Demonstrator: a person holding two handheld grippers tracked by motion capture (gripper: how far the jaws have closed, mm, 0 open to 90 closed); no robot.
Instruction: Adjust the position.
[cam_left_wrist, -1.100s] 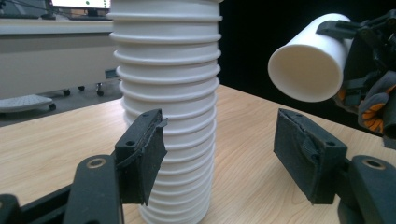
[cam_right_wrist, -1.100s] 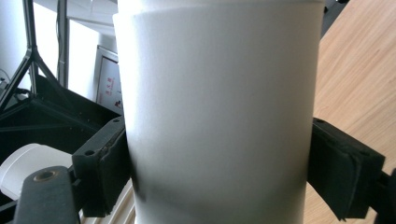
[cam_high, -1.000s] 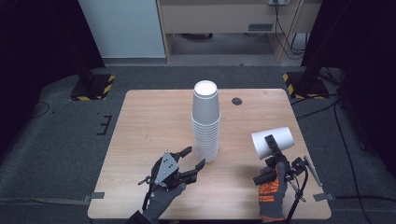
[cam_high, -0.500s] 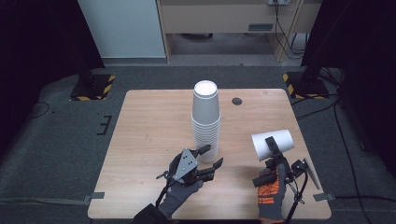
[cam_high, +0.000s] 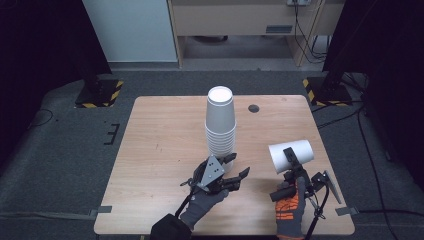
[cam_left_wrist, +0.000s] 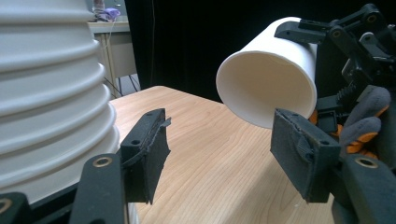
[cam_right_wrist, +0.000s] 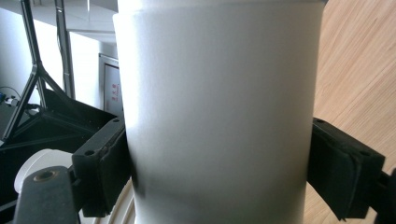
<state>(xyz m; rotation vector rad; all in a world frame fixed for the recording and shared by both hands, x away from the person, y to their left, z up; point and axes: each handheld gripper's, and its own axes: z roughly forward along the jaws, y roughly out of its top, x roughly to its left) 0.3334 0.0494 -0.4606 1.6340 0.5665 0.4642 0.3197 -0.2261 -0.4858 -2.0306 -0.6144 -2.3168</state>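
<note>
A tall stack of white paper cups (cam_high: 220, 125) stands upside down at the middle of the wooden table (cam_high: 160, 130). My left gripper (cam_high: 239, 166) lies just in front of the stack's base, open, with nothing between its pads. In the left gripper view the stack (cam_left_wrist: 46, 93) rises at the left beside my left gripper (cam_left_wrist: 219, 154). My right gripper (cam_high: 292, 161) is shut on a single white cup (cam_high: 291, 155), held tilted above the table at the front right. The cup's open mouth (cam_left_wrist: 268, 88) faces the left gripper. The right gripper view has that cup (cam_right_wrist: 219, 116) between the two pads (cam_right_wrist: 100, 172).
A small dark round hole (cam_high: 254, 108) sits in the table behind the stack, to its right. Grey tape (cam_high: 102, 210) marks the front corners. Stands with yellow-black bases (cam_high: 100, 95) are on the carpet at both back corners. Bare wood spreads across the table's left half.
My left gripper has slid to the right along the front of the stack, toward the cup held in the right gripper. The right gripper and its cup have stayed still.
</note>
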